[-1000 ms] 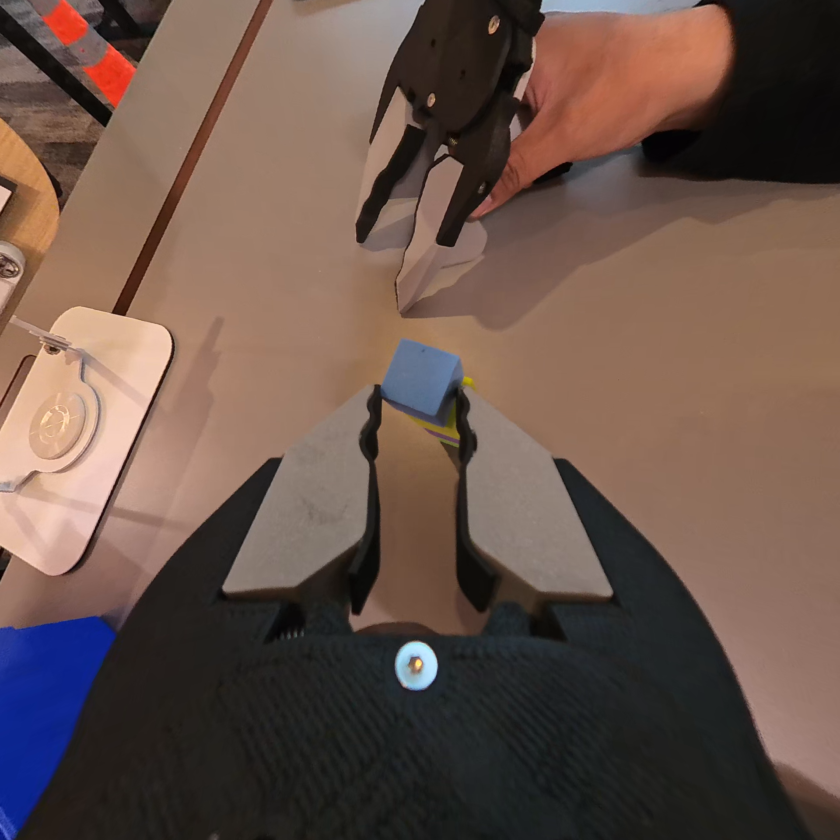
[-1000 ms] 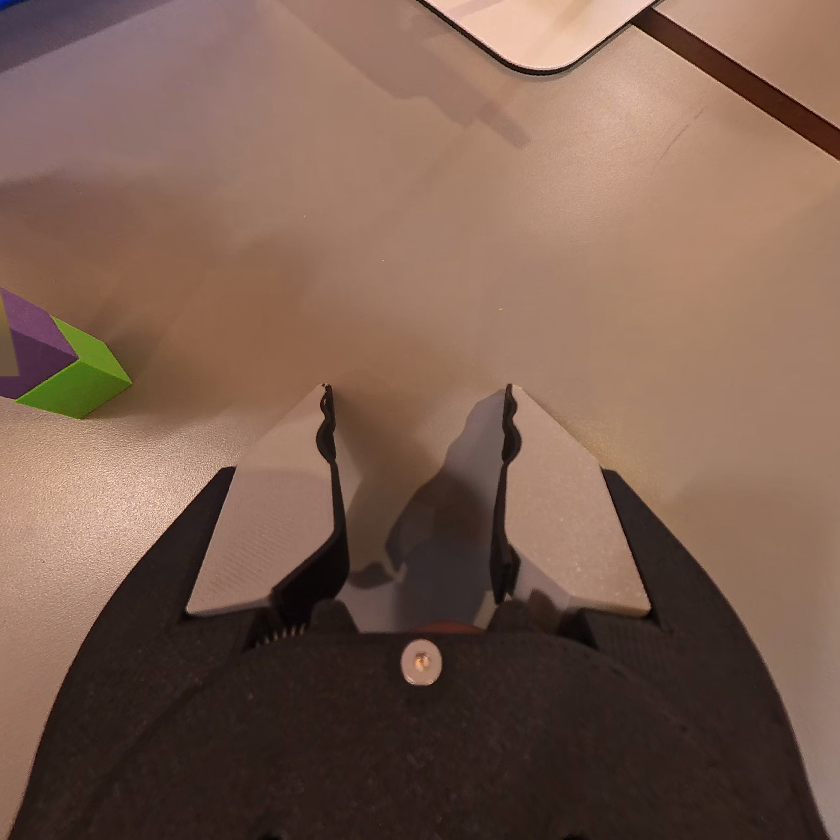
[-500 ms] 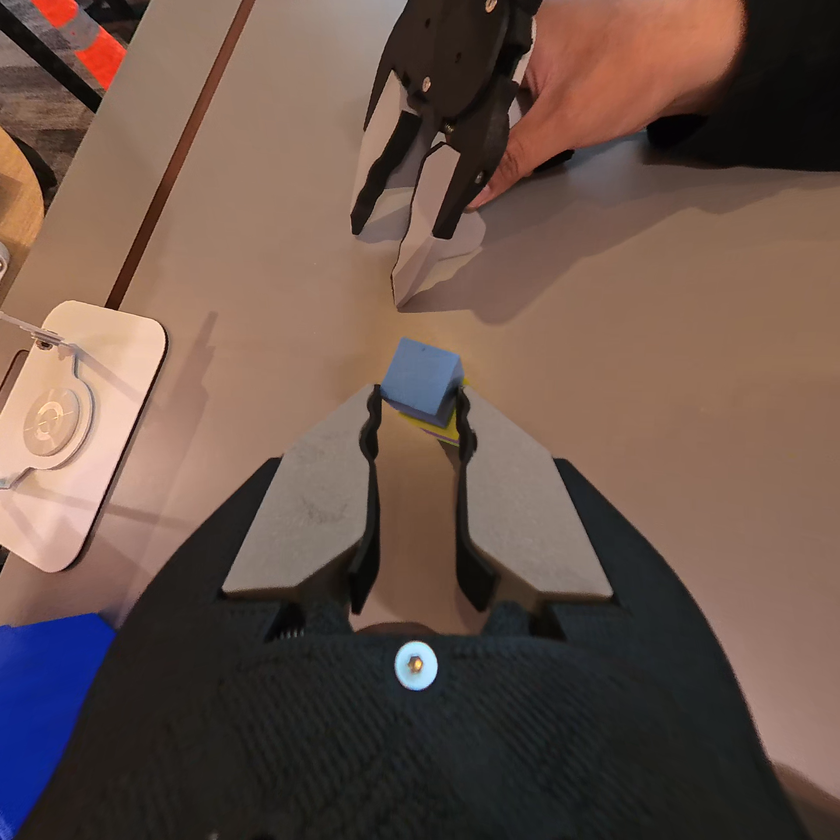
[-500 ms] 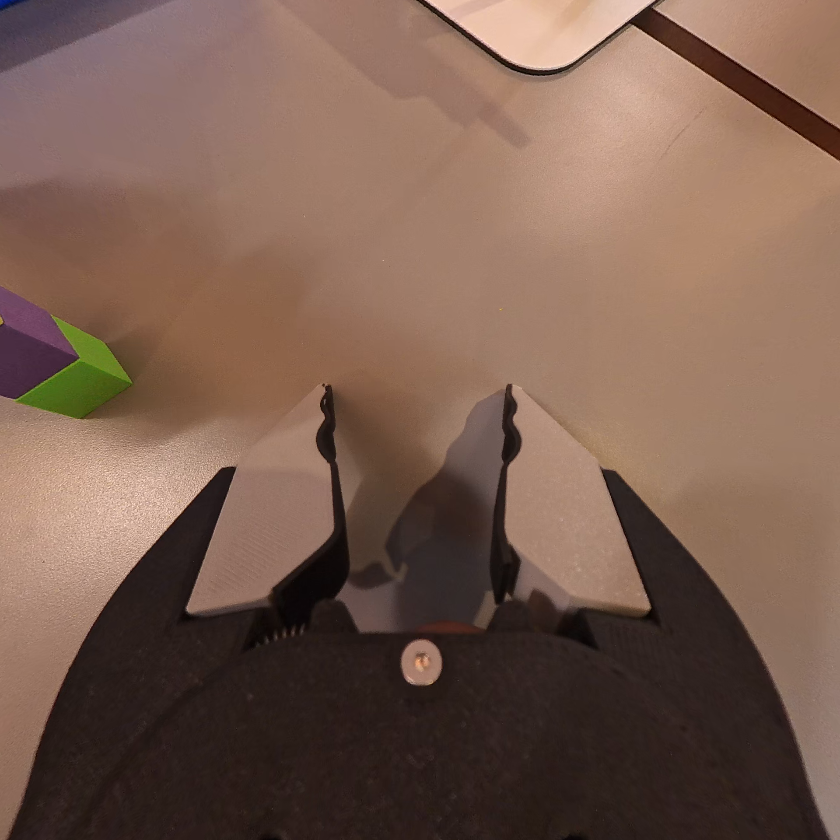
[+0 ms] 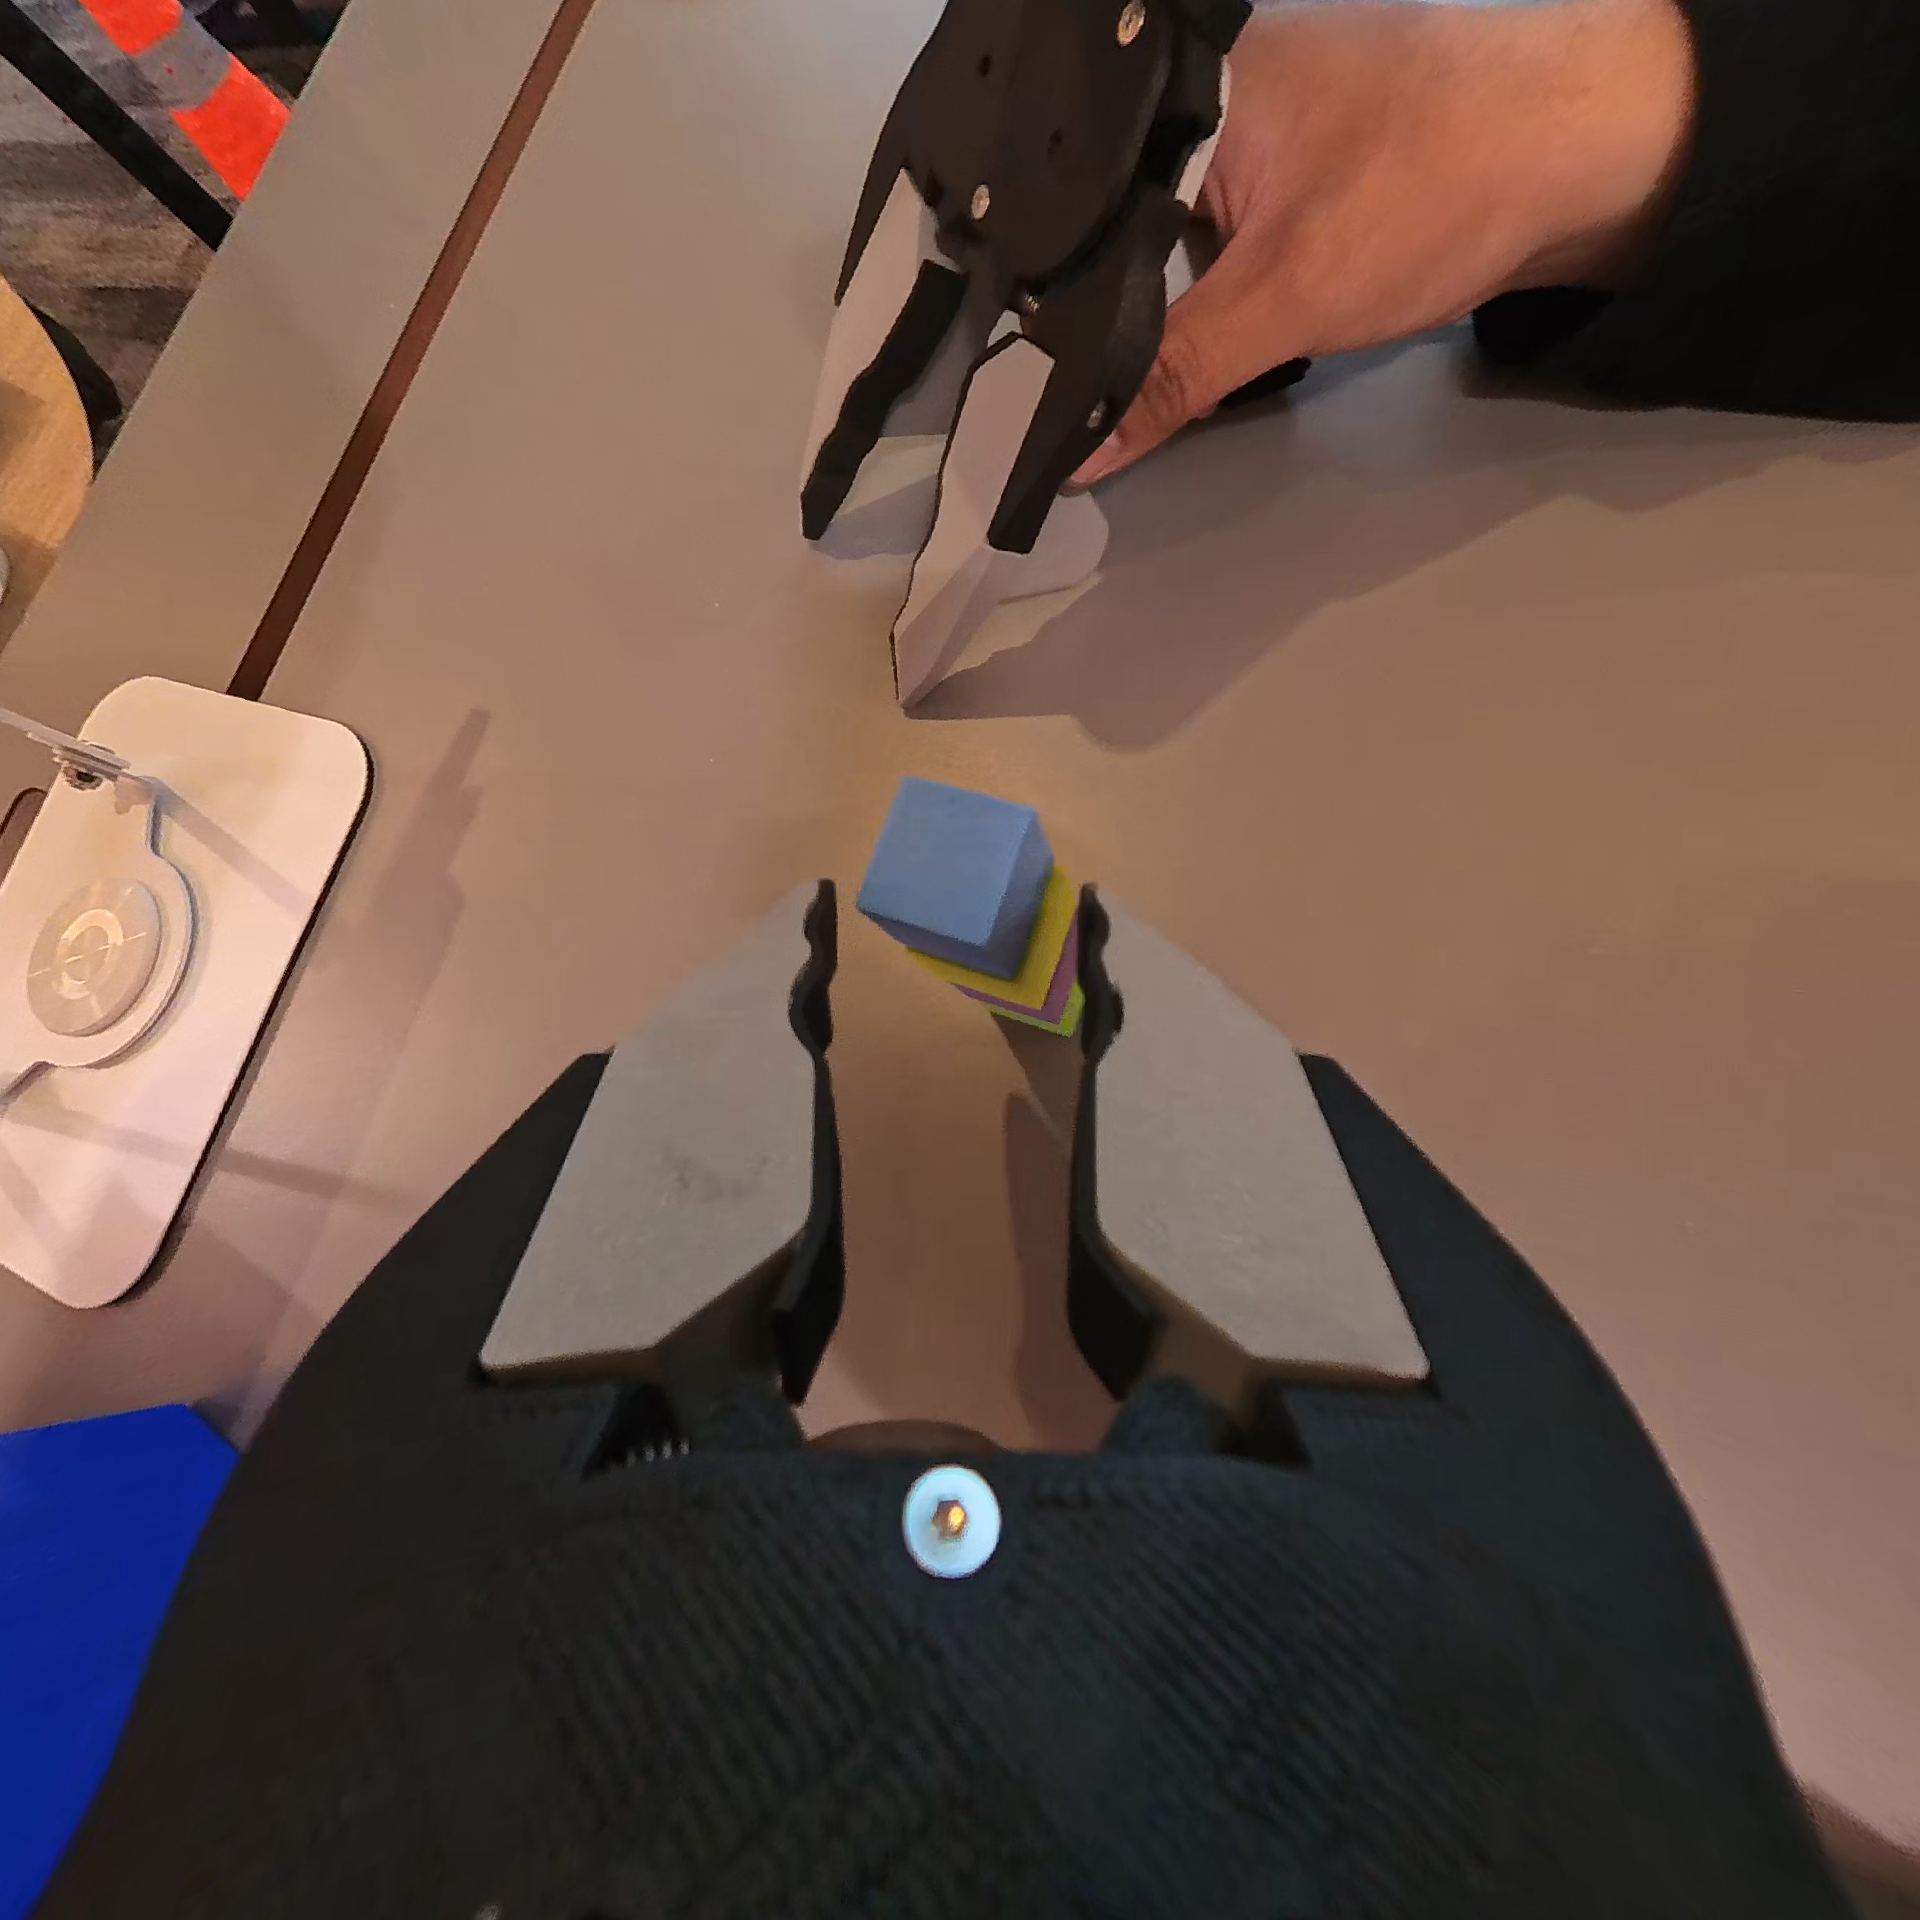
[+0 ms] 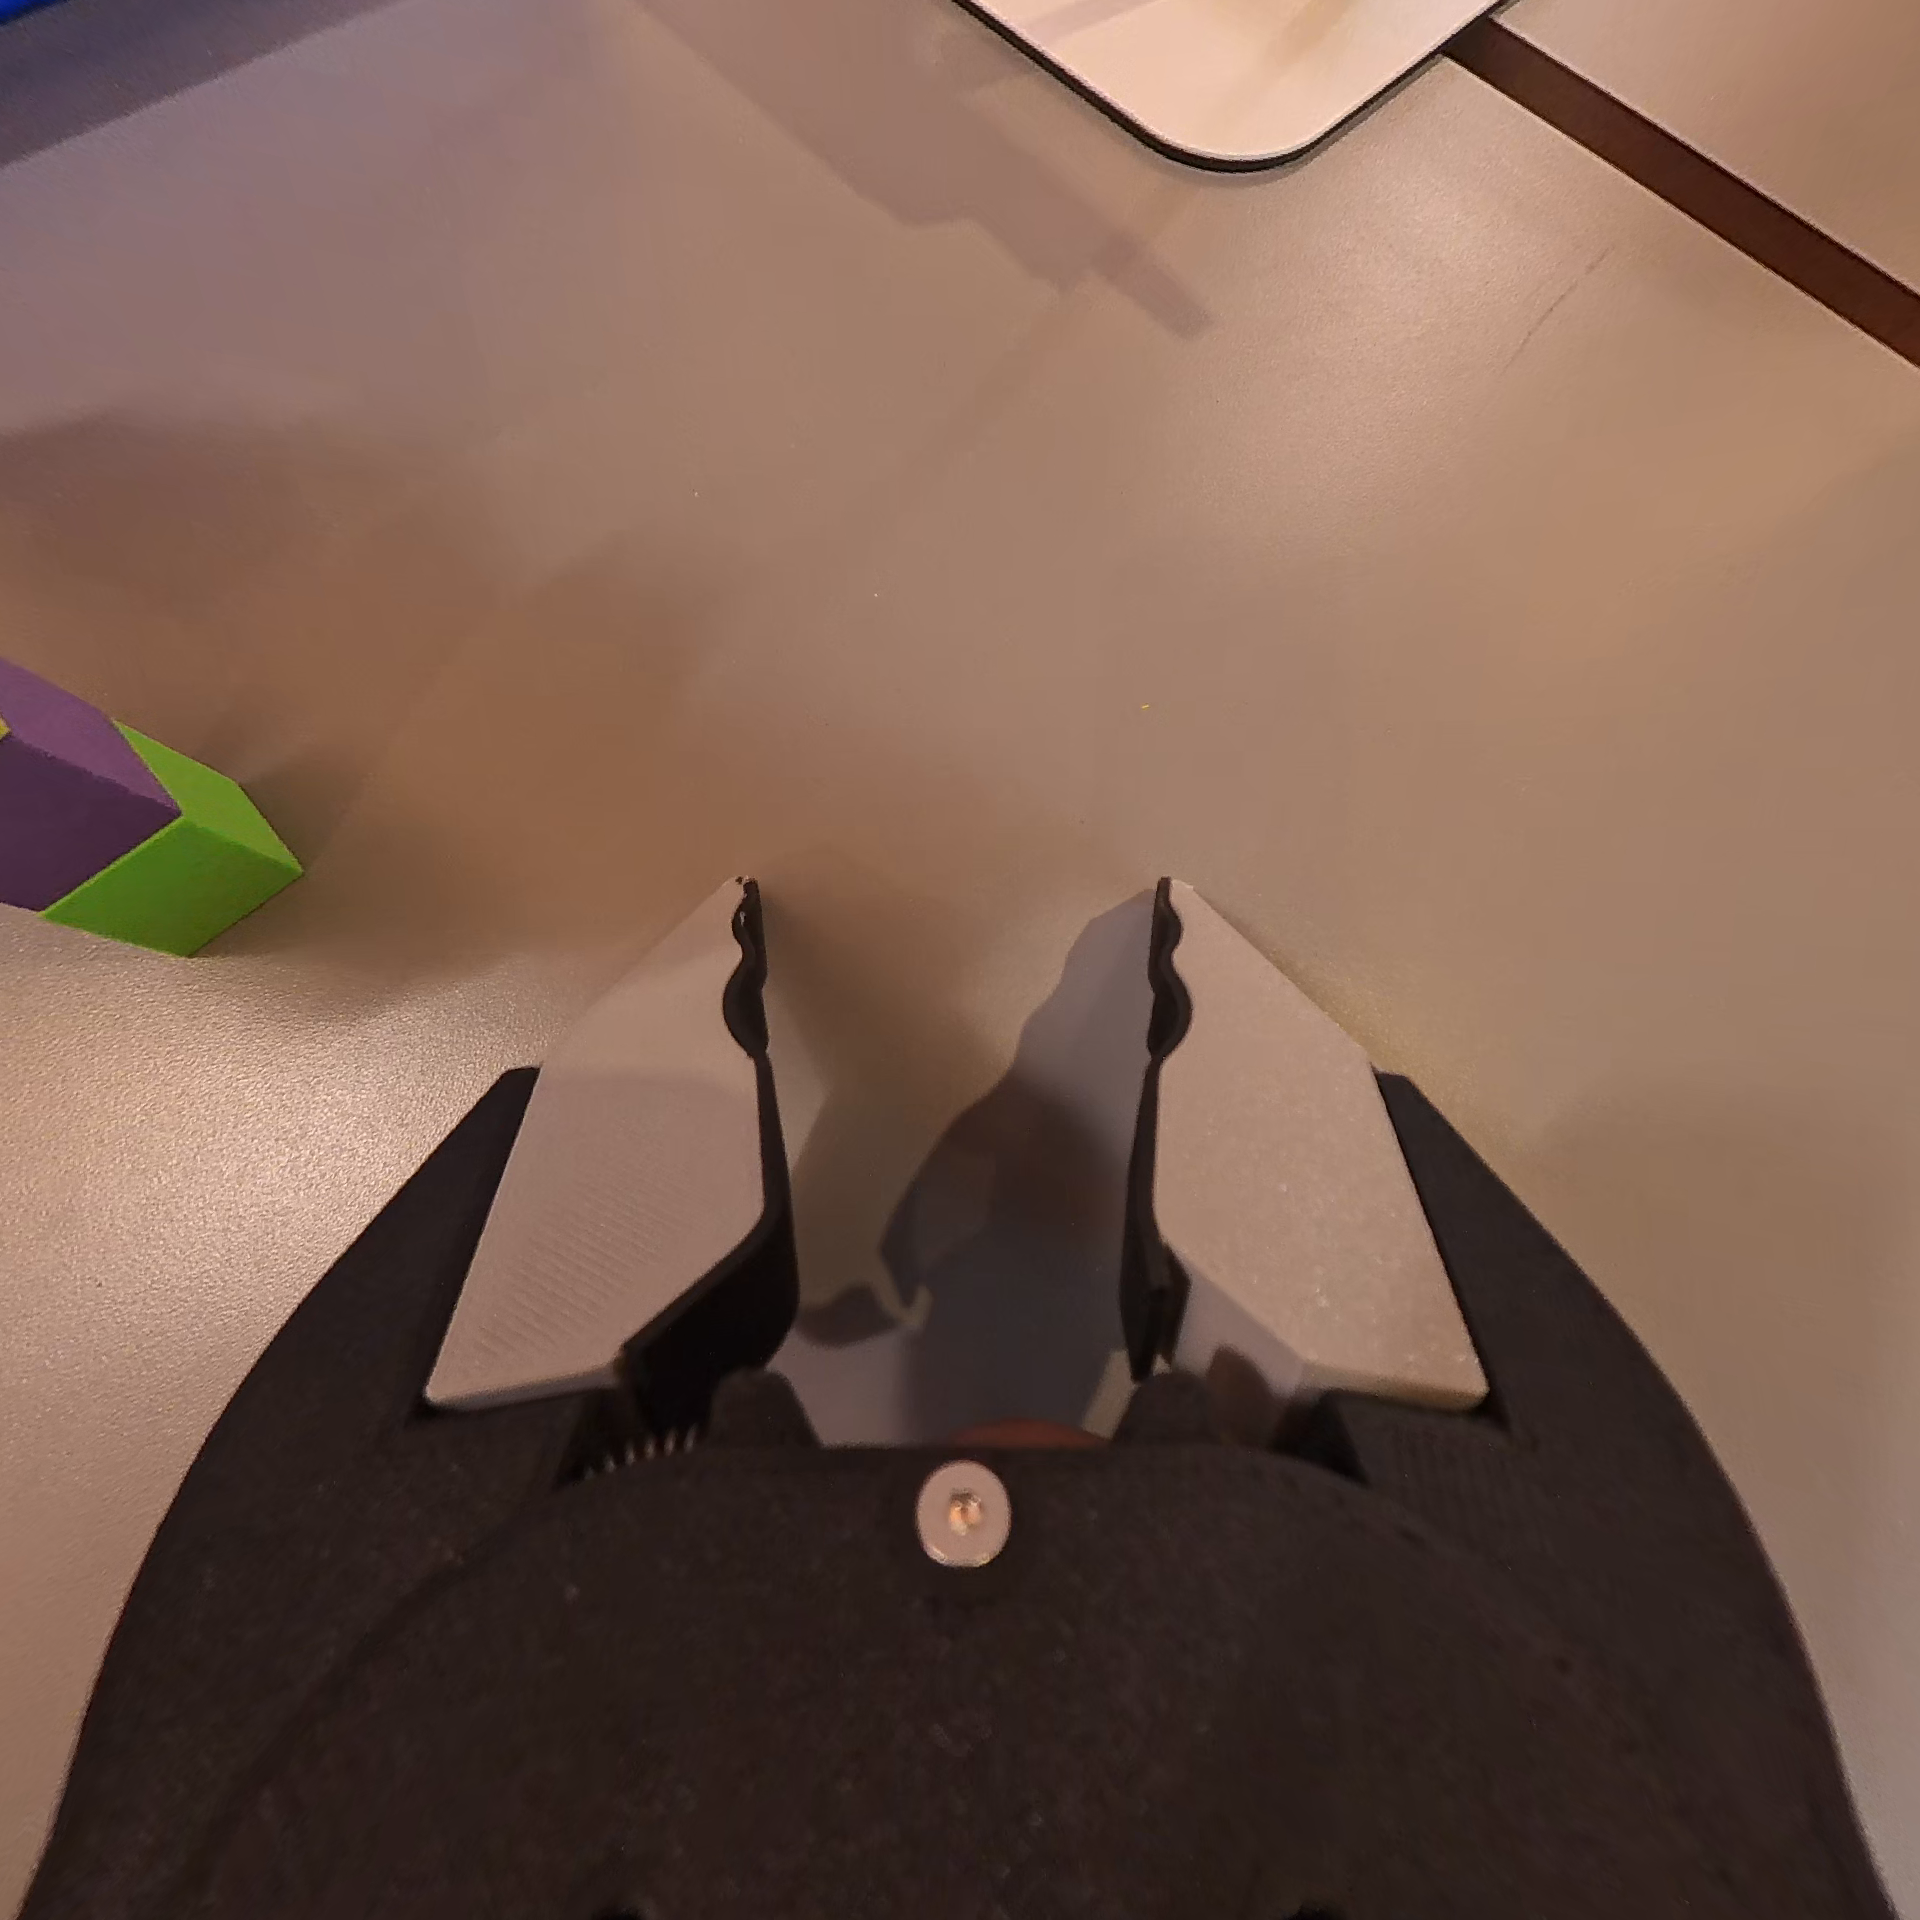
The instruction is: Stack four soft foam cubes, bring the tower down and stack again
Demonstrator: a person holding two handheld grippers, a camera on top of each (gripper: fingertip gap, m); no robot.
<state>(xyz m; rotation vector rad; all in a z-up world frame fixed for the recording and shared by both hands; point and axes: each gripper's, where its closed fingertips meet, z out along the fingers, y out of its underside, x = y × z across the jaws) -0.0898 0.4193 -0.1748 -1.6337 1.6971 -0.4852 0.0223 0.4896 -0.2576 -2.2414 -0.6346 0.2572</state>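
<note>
Left gripper (image 5: 951, 961): jaws have widened since a moment ago, releasing the blue cube (image 5: 951, 875), now atop the four-cube tower (image 5: 997, 935) at its 12 o'clock. Stack apparently complete. Right gripper (image 6: 954, 961): parted, empty, unmoved; tower at its 9 o'clock.

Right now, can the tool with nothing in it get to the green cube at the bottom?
Probably yes. The right tool is open, and the bare table lies between it and the green cube, off to its left.
</note>
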